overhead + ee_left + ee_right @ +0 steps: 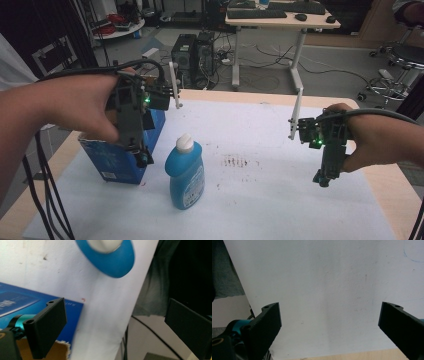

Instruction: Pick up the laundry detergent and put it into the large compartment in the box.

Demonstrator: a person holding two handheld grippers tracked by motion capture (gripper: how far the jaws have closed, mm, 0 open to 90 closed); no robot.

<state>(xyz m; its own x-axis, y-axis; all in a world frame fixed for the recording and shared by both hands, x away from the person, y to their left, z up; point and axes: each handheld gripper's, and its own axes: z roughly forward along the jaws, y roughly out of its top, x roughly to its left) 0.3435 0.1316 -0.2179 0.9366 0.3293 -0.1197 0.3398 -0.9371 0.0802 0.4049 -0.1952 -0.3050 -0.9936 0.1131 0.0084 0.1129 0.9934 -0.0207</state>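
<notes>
Your desk (280,200), spread with a white sheet (280,150), carries two things at its 9 o'clock side: a blue carton (117,160) and, just beside it toward the centre, an upright blue bottle (185,172) with a white cap (184,142). A faint reddish stain (235,161) marks the sheet near the middle.

Your left hand (80,107) holds the left hand-held gripper (142,161) over the carton, at about 9 o'clock from the bottle. Seen along its own jaws, they stand wide apart and grasp nothing; the carton (37,302) lies under the near jaw and the bottle (112,262) shows blurred at 12 o'clock, clear of both jaws.

Your right hand (372,137) holds the right hand-held gripper (321,179) at 3 o'clock, well apart from bottle and carton. Its jaws too are spread wide and empty, over bare white sheet (324,290).

Judged from this, the work has barely begun: neither bottle nor carton is touched or lifted, and both appear to rest on the desk. What is left seems to be everything: you would have to bring a hand-held gripper down to the bottle or carton, most likely the left one, close on it, and carry out whatever handling follows. The bottle looks tall and narrow, so it could tip under a sideways nudge.
</notes>
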